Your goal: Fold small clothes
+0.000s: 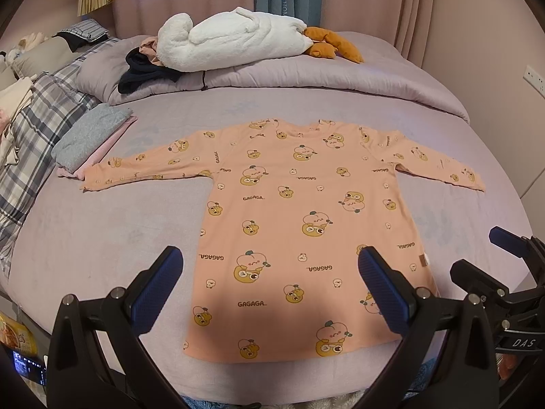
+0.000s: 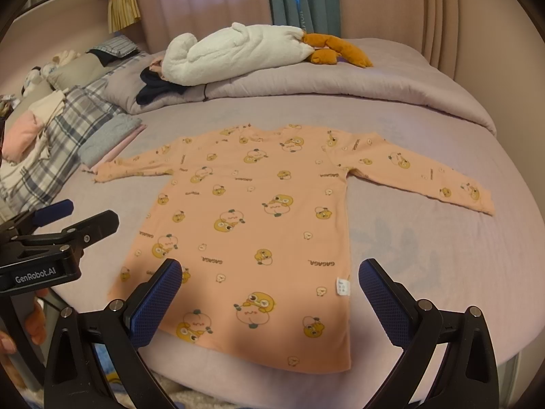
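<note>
Left wrist view: peach shirt lies flat on the bed, sleeves spread, hem nearest the camera. Left gripper hovers over the hem, jaws wide open, holding nothing. Right gripper shows at the right edge, just off the shirt's side; only one blue pad is visible there. A small brown tab sits on the shirt's right side seam.

Right wrist view: right gripper jaws wide open and empty, over the hem's right part. White care label on the side seam reads clearly here. Left gripper enters from the left, with fingers of a hand below it. Folded grey cloth sits just past the left cuff. White plush toy lies on the rolled duvet behind.
</note>
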`<action>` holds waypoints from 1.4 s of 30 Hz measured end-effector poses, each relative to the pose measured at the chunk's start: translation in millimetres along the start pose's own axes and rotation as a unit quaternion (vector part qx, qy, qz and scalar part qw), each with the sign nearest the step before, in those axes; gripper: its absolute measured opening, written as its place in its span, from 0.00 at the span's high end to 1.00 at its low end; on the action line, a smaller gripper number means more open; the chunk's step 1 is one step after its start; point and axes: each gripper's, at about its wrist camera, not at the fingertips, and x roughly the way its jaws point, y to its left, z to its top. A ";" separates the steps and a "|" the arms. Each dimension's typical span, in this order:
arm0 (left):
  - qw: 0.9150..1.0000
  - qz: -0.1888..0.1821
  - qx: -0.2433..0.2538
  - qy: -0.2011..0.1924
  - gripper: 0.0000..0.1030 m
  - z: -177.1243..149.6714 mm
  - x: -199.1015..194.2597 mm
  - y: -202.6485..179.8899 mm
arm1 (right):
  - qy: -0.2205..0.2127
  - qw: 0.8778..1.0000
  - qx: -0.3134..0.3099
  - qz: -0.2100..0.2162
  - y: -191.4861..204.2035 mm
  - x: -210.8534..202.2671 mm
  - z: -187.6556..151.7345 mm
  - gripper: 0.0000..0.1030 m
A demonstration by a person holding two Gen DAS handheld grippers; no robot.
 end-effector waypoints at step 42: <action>0.995 -0.064 -0.051 0.048 0.00 -8.2 34.2 15.3 | 0.002 0.996 0.058 0.068 -23.3 17.2 -10.8 0.00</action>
